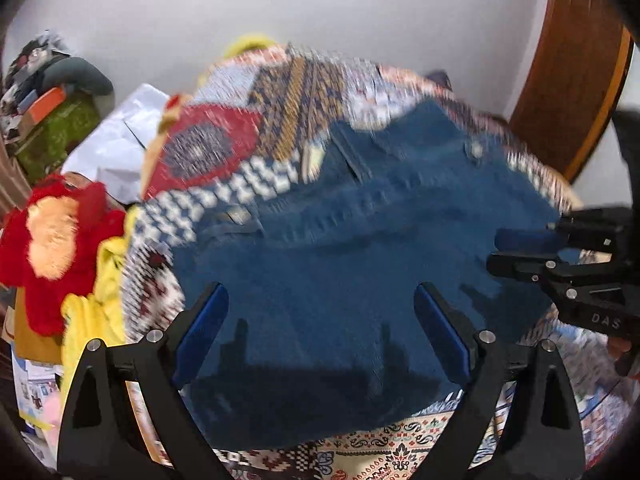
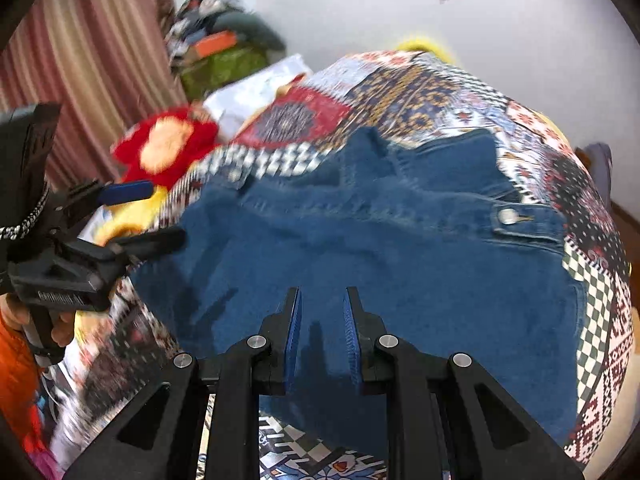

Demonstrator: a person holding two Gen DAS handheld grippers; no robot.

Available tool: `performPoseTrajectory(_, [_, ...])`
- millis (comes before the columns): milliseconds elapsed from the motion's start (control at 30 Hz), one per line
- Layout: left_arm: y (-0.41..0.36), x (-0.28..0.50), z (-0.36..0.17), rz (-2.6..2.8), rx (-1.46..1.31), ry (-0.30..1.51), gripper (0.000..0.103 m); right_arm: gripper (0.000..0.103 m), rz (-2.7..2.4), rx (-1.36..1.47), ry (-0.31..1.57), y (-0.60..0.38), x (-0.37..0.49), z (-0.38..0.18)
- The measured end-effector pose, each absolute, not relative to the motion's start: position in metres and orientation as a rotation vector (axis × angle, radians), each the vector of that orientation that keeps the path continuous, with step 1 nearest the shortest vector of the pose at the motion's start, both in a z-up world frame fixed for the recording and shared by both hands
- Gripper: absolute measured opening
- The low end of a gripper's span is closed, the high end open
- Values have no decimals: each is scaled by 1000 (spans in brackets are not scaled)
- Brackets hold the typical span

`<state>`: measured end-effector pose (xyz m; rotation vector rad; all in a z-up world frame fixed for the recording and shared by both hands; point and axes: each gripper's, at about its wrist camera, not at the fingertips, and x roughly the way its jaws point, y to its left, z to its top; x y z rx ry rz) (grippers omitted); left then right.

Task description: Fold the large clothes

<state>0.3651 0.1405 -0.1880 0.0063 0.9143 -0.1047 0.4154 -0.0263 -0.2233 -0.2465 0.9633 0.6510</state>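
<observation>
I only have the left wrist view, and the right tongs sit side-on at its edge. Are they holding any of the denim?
Observer: No. In the right wrist view the right tongs stand nearly together above the denim garment, with nothing between them.
Operator: What is behind my left tongs?
Observer: A hand grips the handle below the left tongs, with an orange sleeve behind it.
Operator: And past the red plush toy?
Observer: A striped curtain hangs to its left, up to the wall.
</observation>
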Motion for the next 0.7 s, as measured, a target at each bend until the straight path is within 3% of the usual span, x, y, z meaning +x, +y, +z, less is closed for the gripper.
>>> performPoseTrajectory(167, [127, 372, -228, -86, 46, 987, 95, 16, 589, -399, 1036, -27, 421, -269])
performPoseTrajectory(300, [136, 371, -251, 18, 129, 1003, 95, 16, 637, -305, 1036, -56, 425, -269])
performPoseTrajectory(567, [169, 347, -255, 125, 134, 1009, 95, 16, 641, -210, 1088, -102, 429, -269])
performPoseTrajectory(700, [191, 336, -257, 164, 81, 1031, 96, 16, 534, -294, 1070, -111, 431, -267])
